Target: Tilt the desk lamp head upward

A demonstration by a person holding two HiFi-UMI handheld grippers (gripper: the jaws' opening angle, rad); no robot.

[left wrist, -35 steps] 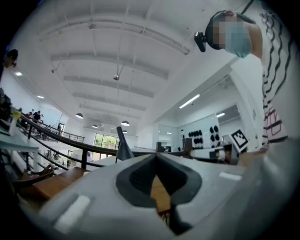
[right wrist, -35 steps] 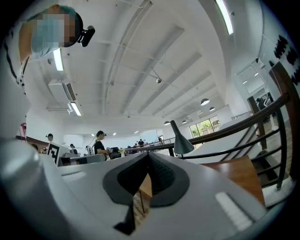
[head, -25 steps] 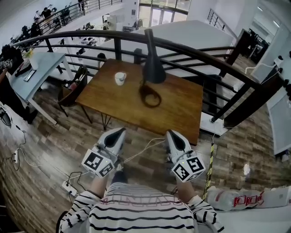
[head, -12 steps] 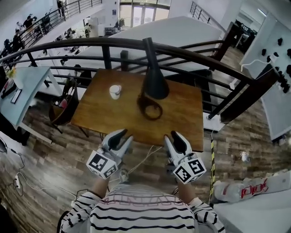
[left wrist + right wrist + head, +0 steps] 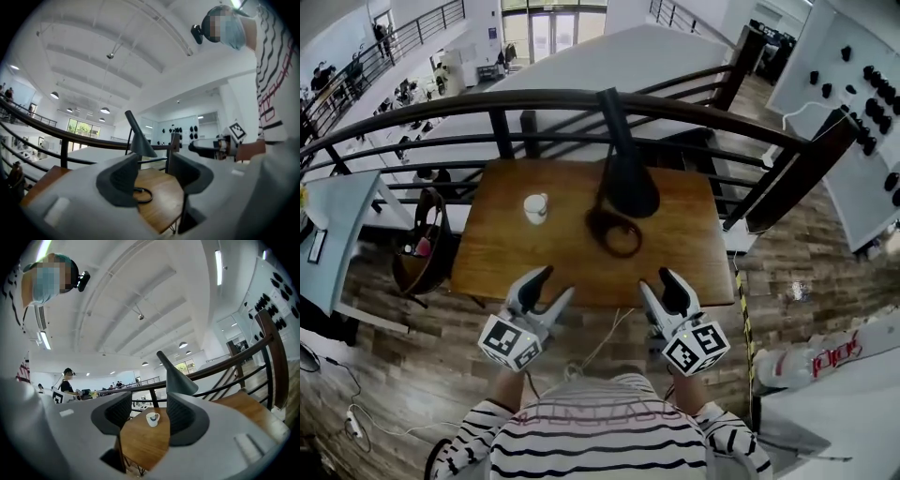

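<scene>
A black desk lamp stands on the wooden table (image 5: 497, 258). Its cone head (image 5: 630, 186) points down over a ring base (image 5: 615, 232). My left gripper (image 5: 553, 286) and right gripper (image 5: 661, 281) hover at the table's near edge, short of the lamp and apart from it. The jaws of both have just been opening and now stand open with nothing between them. In the left gripper view the lamp head (image 5: 139, 142) and ring base (image 5: 142, 194) lie ahead of the gripper (image 5: 154, 171). From the right gripper (image 5: 149, 416) I see the lamp head (image 5: 177, 377) beyond.
A white cup (image 5: 535, 207) stands on the table left of the lamp, also seen as the cup (image 5: 152, 418). A dark railing (image 5: 487, 101) curves behind the table. A chair (image 5: 420, 255) sits at the table's left. A white cable (image 5: 602, 339) trails on the floor.
Both grippers have moved forward from over the floor to the table's near edge. Their jaws, shut before, have opened. The table and lamp are closer in view.
</scene>
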